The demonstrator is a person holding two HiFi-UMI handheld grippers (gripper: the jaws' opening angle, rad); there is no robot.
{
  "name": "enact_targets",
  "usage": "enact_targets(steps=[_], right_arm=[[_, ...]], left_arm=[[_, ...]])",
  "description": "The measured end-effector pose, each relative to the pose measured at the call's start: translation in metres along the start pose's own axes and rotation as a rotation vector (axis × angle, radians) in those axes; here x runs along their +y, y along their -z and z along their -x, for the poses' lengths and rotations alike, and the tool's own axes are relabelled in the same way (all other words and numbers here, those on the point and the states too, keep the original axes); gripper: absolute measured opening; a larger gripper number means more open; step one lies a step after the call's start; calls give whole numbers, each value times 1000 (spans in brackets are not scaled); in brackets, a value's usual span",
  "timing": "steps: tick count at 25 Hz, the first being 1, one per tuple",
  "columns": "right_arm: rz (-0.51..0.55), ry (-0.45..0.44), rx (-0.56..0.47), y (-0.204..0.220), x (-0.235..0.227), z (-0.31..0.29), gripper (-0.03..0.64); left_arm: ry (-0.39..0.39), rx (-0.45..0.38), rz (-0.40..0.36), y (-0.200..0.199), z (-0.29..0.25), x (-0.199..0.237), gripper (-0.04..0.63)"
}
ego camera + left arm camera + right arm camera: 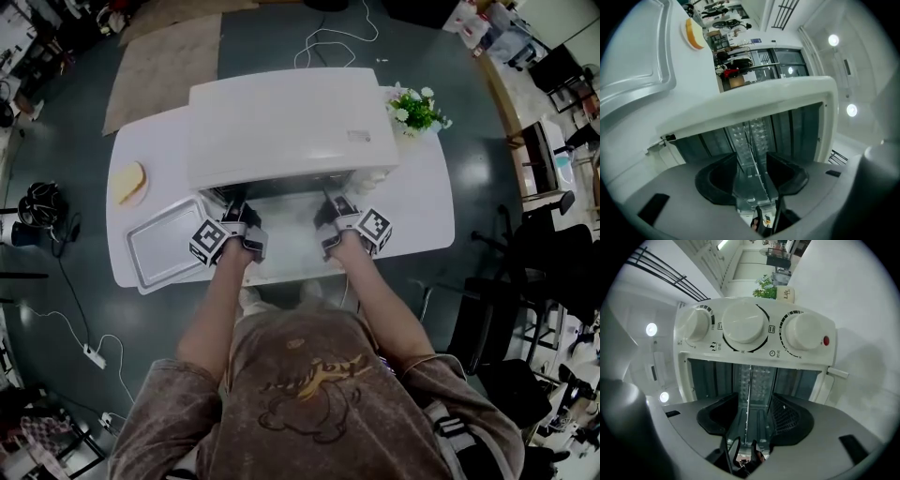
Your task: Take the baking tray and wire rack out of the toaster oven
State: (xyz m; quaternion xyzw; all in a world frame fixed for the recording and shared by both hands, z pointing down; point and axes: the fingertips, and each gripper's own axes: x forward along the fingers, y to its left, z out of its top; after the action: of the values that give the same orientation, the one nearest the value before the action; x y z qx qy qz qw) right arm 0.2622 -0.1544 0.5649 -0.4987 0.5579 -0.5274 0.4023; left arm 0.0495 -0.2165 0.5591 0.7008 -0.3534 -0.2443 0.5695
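Note:
The white toaster oven stands on a white table with its glass door folded down toward me. Both grippers reach level into the oven's mouth above the door, the left gripper at the left and the right gripper at the right. Each is rolled on its side. In the left gripper view the wire rack shows edge-on as a thin line running into the gap of the left gripper. The right gripper straddles the wire rack the same way. Both pairs of jaws stand apart, with space on each side of the wire. A silver baking tray lies on the table left of the oven.
A slice of bread on a plate sits at the table's far left, behind the tray. A small potted plant stands at the oven's right rear. The oven's three knobs are on its right side. Cables and chairs ring the table on the floor.

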Motion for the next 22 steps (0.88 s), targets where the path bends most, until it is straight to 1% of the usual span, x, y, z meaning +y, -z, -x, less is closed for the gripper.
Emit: enact_targets(steps=[1, 3, 4, 7, 9, 11, 13, 15, 17, 22], right_arm=[[-3, 6, -10, -4, -2, -3, 201], [-8, 9, -27, -11, -3, -10, 201], [-6, 6, -32, -14, -2, -13, 200], [0, 2, -50, -21, 1, -20, 176], [-4, 19, -79, -28, -1, -20, 141], [-4, 43, -106, -32, -3, -19, 94], [14, 36, -108, -34, -1, -19, 81], [37, 26, -106, -34, 5, -20, 44], [59, 22, -105, -34, 10, -20, 12], [80, 17, -84, -27, 10, -9, 5]], left_arm=[[-4, -6, 4, -1, -3, 1, 179], [-12, -16, 8, -3, -8, 4, 153], [-15, -20, 8, -4, -10, 5, 150], [-22, -35, 14, -8, -14, 6, 122], [-24, -43, 19, -10, -17, 7, 90], [-20, -46, 18, -11, -18, 6, 73], [-12, -51, 18, -12, -19, 4, 47], [-2, -57, 23, -12, -19, 0, 19], [3, -61, 33, -11, -19, -2, 9], [12, -56, 47, -6, -7, 0, 8]])
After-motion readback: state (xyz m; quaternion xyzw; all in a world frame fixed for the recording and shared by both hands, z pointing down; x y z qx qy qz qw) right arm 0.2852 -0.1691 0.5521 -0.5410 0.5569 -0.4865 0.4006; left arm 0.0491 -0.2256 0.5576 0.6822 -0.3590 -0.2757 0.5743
